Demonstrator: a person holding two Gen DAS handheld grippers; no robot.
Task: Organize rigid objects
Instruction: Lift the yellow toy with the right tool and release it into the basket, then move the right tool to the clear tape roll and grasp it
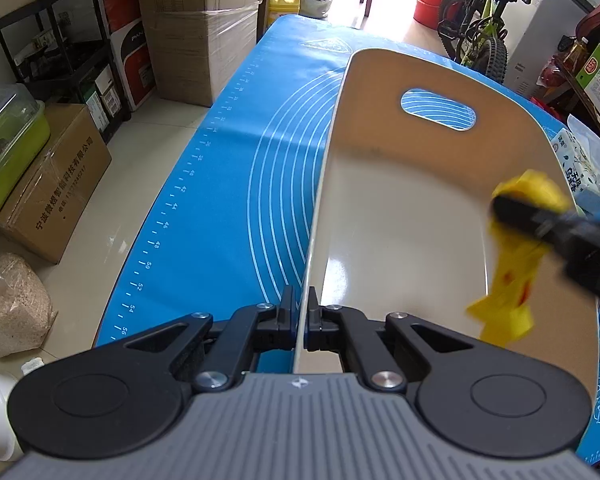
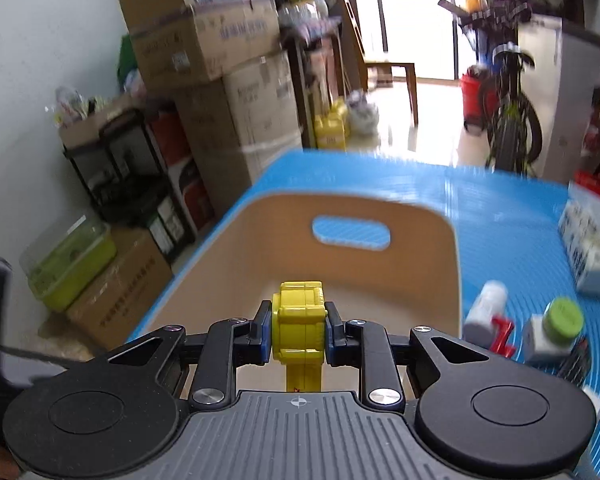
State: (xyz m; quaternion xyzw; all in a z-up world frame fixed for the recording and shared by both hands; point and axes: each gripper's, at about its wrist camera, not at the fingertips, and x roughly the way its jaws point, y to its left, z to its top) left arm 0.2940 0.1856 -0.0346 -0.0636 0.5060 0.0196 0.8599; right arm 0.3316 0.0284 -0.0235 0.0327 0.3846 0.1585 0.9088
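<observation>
The left gripper [image 1: 301, 320] pointed steeply downward, its jaws drawn tight together and pinching the thin near wall of the beige bin [image 1: 400, 208] between the pads. The right gripper [image 2: 298, 328] angled down less steeply, its jaws partly closed and clamped on the head of a yellow toy [image 2: 299, 320], one blue-faced pad pressed against each side, the toy's stem hanging below the fingers. In the left wrist view the right gripper's black fingers came in from the right edge, blurred, carrying the yellow toy above the bin's interior.
</observation>
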